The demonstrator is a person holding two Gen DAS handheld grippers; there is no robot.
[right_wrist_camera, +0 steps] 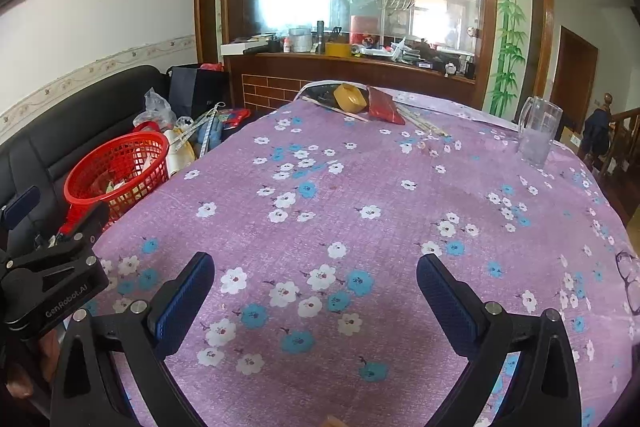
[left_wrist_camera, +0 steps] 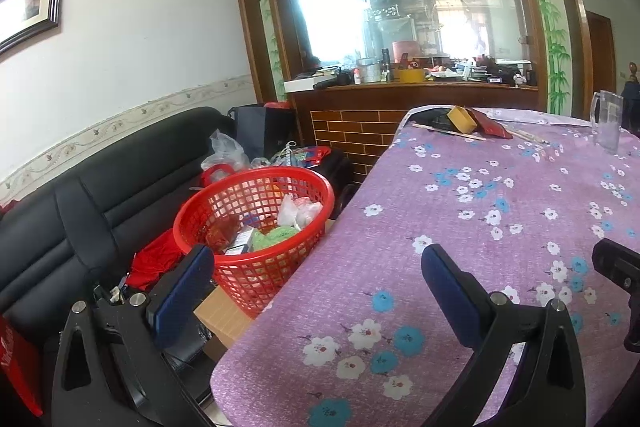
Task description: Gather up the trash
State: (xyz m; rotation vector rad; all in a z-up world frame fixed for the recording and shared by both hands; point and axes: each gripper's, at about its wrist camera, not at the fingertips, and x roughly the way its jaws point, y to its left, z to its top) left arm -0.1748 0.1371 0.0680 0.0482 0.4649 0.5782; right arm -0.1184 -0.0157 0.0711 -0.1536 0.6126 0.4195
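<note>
**Both grippers empty, trash in red basket beside table**

Left gripper (left_wrist_camera: pixel 318 259): fingers (left_wrist_camera: pixel 184 291) spread wide apart, nothing between them. It hangs over the near-left edge of the table (left_wrist_camera: pixel 500 195), 1 finger out past the edge toward the basket, the other over the cloth.

Right gripper (right_wrist_camera: pixel 316 275): fingers (right_wrist_camera: pixel 448 299) also wide apart, empty, above the purple flowered cloth at the near end of the table (right_wrist_camera: pixel 400 187). The left gripper's body shows at the left edge of the right wrist view, with part of a hand below it.

Red basket (left_wrist_camera: pixel 256 227) (right_wrist_camera: pixel 120 171): off the table, just beside its left edge, resting on a cardboard box (left_wrist_camera: pixel 224 315) in front of a black sofa (left_wrist_camera: pixel 80 195). Inside it: white crumpled wrappers (left_wrist_camera: pixel 298 211), something green (left_wrist_camera: pixel 274 237), small cartons; exact items hard to tell.

Far end of table: yellow box (left_wrist_camera: pixel 462 119) (right_wrist_camera: pixel 350 97), dark red packet (left_wrist_camera: pixel 490 125) (right_wrist_camera: pixel 384 109) touching it, thin sticks (right_wrist_camera: pixel 424 123) lying flat next to them. Clear plastic jug (left_wrist_camera: pixel 608 123) (right_wrist_camera: pixel 538 135) upright at the far right, well apart from those.

Middle of the cloth bare. Bags and clutter (right_wrist_camera: pixel 188 135) heaped on the sofa behind the basket.
</note>
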